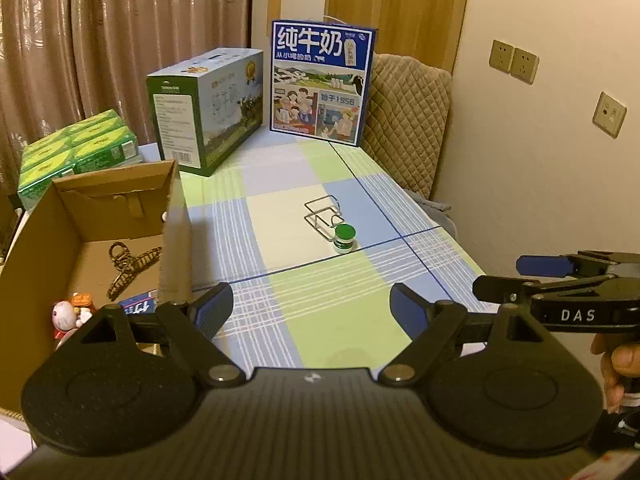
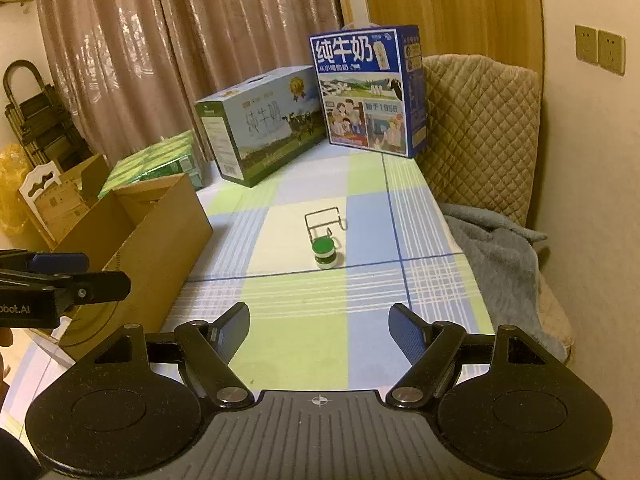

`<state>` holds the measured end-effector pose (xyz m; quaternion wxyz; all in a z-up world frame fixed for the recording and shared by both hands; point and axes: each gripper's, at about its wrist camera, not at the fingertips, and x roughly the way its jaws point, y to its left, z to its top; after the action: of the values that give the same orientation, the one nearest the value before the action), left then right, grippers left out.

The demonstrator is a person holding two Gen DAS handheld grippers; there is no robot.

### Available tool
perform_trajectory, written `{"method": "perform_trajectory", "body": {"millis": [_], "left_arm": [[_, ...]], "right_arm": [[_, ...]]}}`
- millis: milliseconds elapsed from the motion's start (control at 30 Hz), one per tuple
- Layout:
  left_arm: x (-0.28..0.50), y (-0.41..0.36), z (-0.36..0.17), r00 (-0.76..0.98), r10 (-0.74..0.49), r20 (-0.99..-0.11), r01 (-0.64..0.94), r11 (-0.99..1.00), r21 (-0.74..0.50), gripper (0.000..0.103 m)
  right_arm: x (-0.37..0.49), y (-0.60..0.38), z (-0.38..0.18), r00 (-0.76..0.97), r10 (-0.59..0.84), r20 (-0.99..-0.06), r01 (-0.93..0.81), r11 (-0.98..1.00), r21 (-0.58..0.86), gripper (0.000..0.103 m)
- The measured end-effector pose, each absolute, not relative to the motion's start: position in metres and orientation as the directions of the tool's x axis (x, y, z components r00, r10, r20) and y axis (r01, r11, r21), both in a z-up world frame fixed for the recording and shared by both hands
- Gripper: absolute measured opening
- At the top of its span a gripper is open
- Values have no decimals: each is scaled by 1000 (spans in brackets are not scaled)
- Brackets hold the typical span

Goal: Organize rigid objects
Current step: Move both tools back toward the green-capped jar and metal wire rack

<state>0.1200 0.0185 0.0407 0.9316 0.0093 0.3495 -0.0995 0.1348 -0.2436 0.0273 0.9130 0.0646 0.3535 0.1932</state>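
Both wrist views face a table covered by a checked cloth (image 1: 320,312) of blue, green and cream squares. Left gripper (image 1: 311,310): jaws spread apart, nothing between them, above the near part of the cloth. Right gripper (image 2: 319,326): jaws likewise parted and empty, beside the left one; each gripper shows at the edge of the other's view.

Near the middle of the cloth stands a small green-capped jar (image 1: 344,239), upright, just in front of a bent-wire stand (image 1: 322,213) and seemingly touching its near edge; both lie well ahead of the two grippers.

At the far end stand two milk cartons: a blue one (image 1: 322,80) upright, and a green-and-white one (image 1: 208,108) lying on its long side to its left. A shrink-wrapped pack of green boxes (image 1: 76,148) sits further left.

Left wrist view only: the inside of the open cardboard box (image 1: 48,216) at the table's left, holding a tortoiseshell hair claw (image 1: 132,266), a small white-and-red figurine (image 1: 70,314) and a blue printed packet (image 1: 138,304); also a person's fingers (image 1: 618,364) under the right gripper.

Right wrist view only: the outer wall of that box, a grey blanket (image 2: 496,248) at the table's right edge below a quilted chair back (image 2: 480,128), and a second opened carton (image 2: 60,196) on the floor side.
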Motion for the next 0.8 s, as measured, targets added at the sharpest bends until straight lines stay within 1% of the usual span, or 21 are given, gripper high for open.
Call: {"method": "perform_trajectory", "body": {"millis": [467,800], "left_arm": [[143,10,24,709,-195,-677,219,974,-52,83],[177,10,14,703,-192,-684,214,975,-54,83]], "right_arm": [[152,-247,9,676,382,-631,-275,924,264,74],[180,-240,-4,718,351,-601,-294,936,195,74]]}}
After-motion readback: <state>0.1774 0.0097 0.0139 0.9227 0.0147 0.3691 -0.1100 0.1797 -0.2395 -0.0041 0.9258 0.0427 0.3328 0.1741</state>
